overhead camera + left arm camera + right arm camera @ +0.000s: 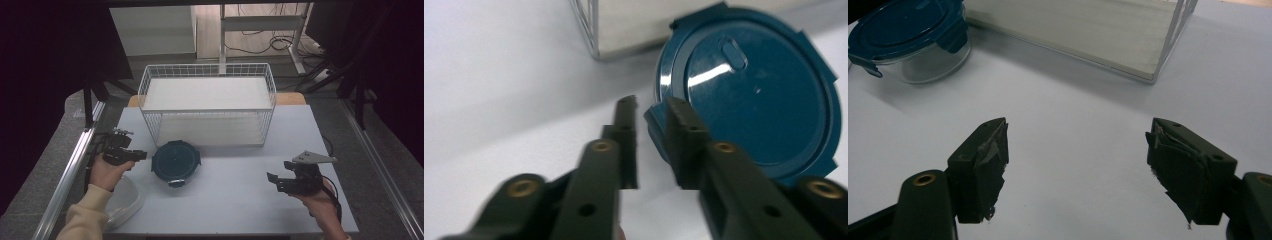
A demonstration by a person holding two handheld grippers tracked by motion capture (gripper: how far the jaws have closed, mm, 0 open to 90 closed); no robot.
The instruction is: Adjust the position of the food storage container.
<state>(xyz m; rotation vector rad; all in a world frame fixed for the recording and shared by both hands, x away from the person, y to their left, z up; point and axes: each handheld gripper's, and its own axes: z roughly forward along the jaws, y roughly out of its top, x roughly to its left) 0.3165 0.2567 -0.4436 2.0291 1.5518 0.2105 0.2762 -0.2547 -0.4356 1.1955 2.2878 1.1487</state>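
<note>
A round glass container with a dark blue clip lid [175, 161] stands on the white table [235, 200], in front of the wire basket. My left gripper [140, 155] reaches it from the left. In the left gripper view its jaws [651, 107] stand narrow, closed around the side latch [653, 127] of the blue lid [764, 100]. My right gripper [279, 172] hovers at the right front of the table, open, with bare table between its fingers [1079, 125]. The right gripper view has the container [908, 35] far off at upper left.
A white wire basket [207, 110] with a pale board inside stands across the back of the table; its corner is close behind the lid [589, 30]. A clear plastic bowl-like piece [125, 202] lies at the front left edge by the left forearm.
</note>
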